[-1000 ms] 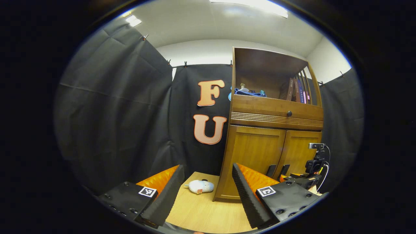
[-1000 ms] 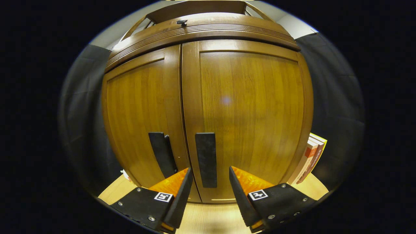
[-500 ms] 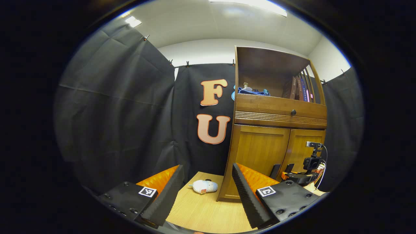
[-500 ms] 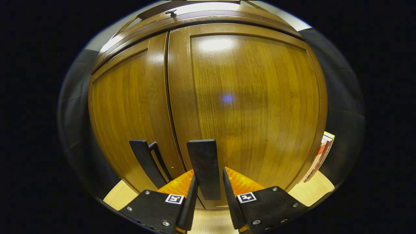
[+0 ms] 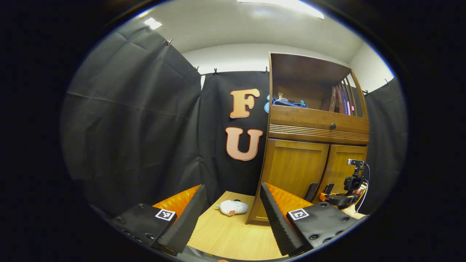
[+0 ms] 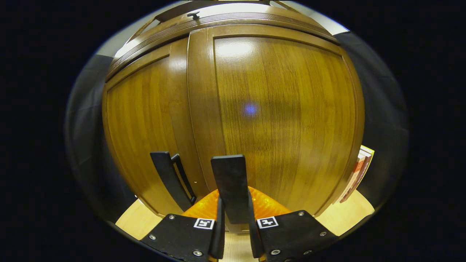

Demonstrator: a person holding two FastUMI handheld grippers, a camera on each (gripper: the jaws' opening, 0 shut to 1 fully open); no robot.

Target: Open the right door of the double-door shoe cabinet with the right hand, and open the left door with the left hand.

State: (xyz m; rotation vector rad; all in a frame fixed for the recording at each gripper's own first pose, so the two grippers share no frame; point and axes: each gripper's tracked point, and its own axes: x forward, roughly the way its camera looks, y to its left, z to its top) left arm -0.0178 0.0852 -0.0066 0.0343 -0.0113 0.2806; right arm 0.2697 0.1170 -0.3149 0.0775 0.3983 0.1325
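Wooden right door [image 6: 287,109] shut; right gripper [image 6: 235,214] fingers pinching handle [image 6: 230,185]; left gripper [image 5: 233,214] fingers spread.

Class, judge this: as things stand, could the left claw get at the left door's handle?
Probably yes. The left claw is open, with bare tabletop toward the cabinet; the left door handle stands free beside the right claw.

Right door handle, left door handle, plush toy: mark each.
right door handle [image 6: 230,182]: right gripper view, middle of the bar above the tongs.
left door handle [image 6: 168,178]: right gripper view, flat front face.
plush toy [image 5: 232,207]: left gripper view, body centre.
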